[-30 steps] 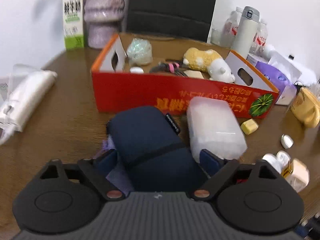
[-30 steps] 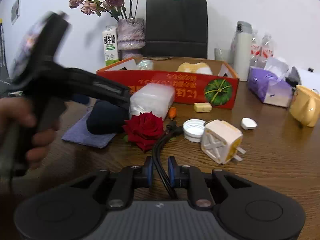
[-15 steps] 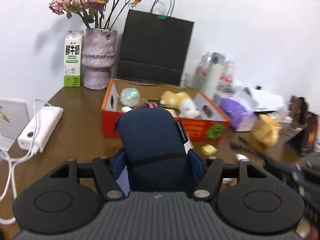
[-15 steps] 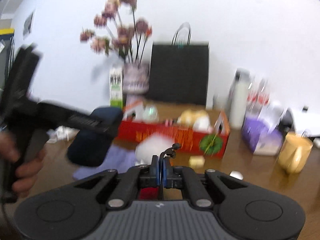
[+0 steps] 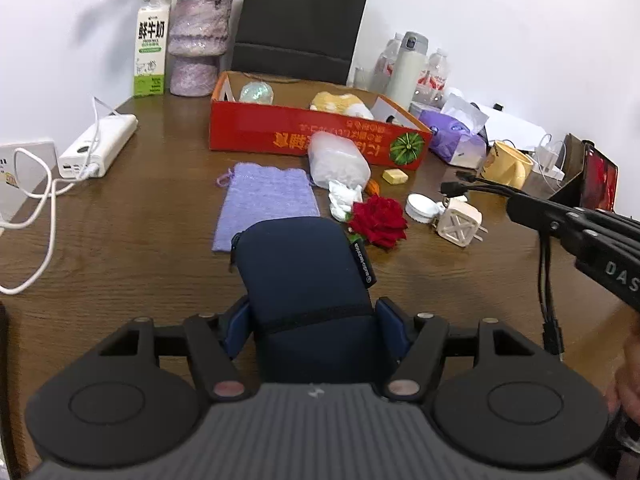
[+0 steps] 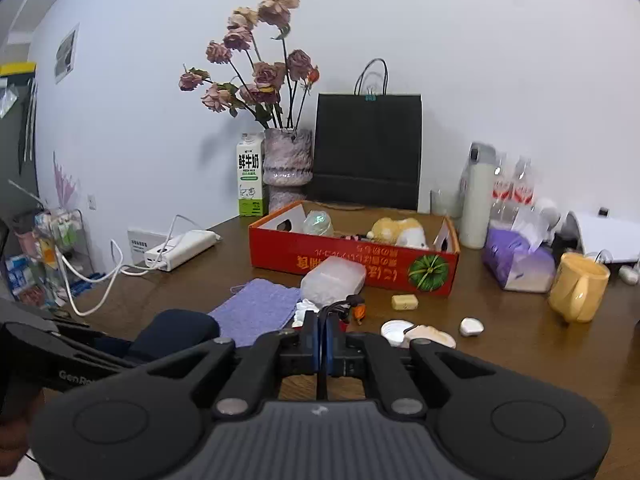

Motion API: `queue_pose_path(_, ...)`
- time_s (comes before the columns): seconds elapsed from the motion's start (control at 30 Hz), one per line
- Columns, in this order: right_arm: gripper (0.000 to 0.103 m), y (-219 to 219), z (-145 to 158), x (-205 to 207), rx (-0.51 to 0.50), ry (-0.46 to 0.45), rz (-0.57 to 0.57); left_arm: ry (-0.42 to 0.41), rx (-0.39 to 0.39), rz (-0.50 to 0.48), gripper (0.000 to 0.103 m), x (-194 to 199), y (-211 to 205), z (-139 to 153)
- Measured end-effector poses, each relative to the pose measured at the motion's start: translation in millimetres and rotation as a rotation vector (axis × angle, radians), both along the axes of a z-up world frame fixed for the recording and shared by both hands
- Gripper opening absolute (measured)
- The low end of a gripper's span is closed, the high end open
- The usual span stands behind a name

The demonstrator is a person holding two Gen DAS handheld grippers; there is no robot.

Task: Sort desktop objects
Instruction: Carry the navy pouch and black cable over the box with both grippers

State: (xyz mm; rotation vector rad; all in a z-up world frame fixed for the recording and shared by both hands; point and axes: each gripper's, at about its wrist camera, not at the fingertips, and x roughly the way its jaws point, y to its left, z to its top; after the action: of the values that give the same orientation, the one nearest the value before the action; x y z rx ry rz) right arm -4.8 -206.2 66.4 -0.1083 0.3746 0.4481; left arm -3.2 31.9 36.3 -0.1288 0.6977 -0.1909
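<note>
Left gripper [image 5: 312,312], fingers clamped on either side of a navy pouch [image 5: 304,268] held above the wooden table [image 5: 120,248]; the lilac drawstring bag [image 5: 266,204] lies flat at 12 o'clock of the pouch, the red rose [image 5: 380,220] at 1 o'clock. Right gripper [image 6: 322,340], fingers pressed together on a thin black cable [image 6: 334,306], lifted off the table. The red cardboard box [image 6: 352,264] stands at 12 o'clock, holding a plush toy [image 6: 400,230].
</note>
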Motion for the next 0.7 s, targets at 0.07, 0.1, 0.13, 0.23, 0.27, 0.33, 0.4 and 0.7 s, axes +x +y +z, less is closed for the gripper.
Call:
queue_pose_path(0.07,0.003,-0.7,1.7,-0.5,0.004,-0.005,0.004,-0.010,-0.003,0.008,0.067,0.5,1.8,0.9)
queue_pose_path(0.1,0.003,-1.0,2.8,1.4,0.007,-0.003,0.004,-0.011,-0.003,0.012,0.067,0.6,1.9,1.6)
queue_pose_path(0.13,0.003,-1.4,2.8,2.2,0.010,-0.001,0.003,-0.014,0.000,0.014,0.067,1.2,2.3,2.2)
queue_pose_path(0.23,0.003,-2.6,6.1,8.2,0.021,-0.001,0.006,-0.039,-0.002,0.012,0.067,10.5,2.6,12.1)
queue_pose_path(0.27,0.003,-2.2,9.9,11.8,0.021,-0.008,0.008,-0.048,-0.016,0.004,0.067,17.2,4.7,17.5)
queue_pose_path(0.33,0.003,-3.8,22.3,23.5,0.027,-0.034,0.015,-0.067,-0.060,-0.029,0.067,38.1,10.9,32.8)
queue_pose_path(0.4,0.003,-4.7,38.3,41.5,0.028,-0.068,0.028,-0.098,-0.054,-0.046,0.067,68.6,15.0,54.4)
queue_pose_path(0.7,0.002,50.6,120.2,208.3,-0.146,-0.220,0.145,-0.110,0.125,-0.129,0.067,274.8,4.2,137.0)
